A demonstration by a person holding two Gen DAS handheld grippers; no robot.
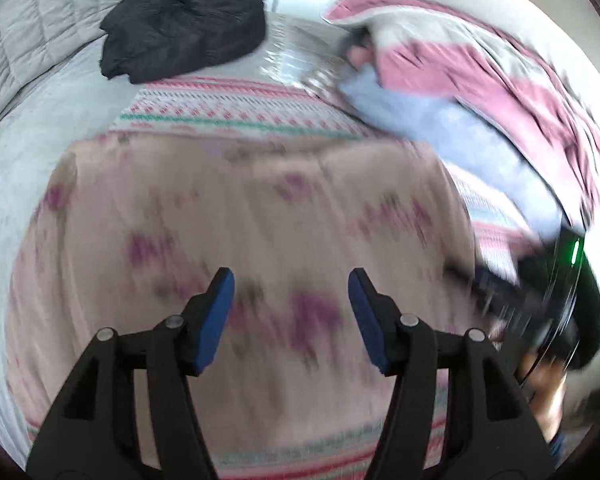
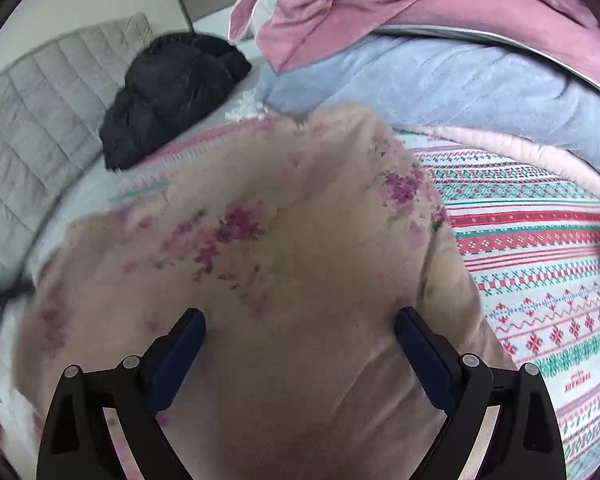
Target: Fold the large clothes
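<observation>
My left gripper [image 1: 291,322] hangs over the floral garment [image 1: 236,216], a pale pink cloth with purple flower sprigs, and its blue-padded fingers [image 1: 220,320] stand well apart with nothing between them. My right gripper [image 2: 300,354] hovers over the same floral garment [image 2: 260,248], its dark blue fingers [image 2: 178,356] spread wide and empty too.

The garment lies flat on the bed, spread over a patterned blanket [image 2: 540,280] banded in red, green and white. In the left wrist view the blanket [image 1: 236,108] shows as a striped band just beyond the garment's far edge and again as a strip at its near edge. In the right wrist view the blanket runs out to the right of the garment.

Beyond the garment and to its left sits a crumpled black jacket [image 1: 184,20], resting on the grey bed surface; the right wrist view shows that jacket [image 2: 168,92] near a quilted grey headboard [image 2: 40,120]. Beyond the garment and to its right lies a heap of bedding: a light blue blanket [image 2: 440,80] under a pink cover [image 2: 420,0]. The left wrist view is blurred, but the same light blue blanket [image 1: 460,128] and pink cover [image 1: 480,72] show there, on the garment's right.
</observation>
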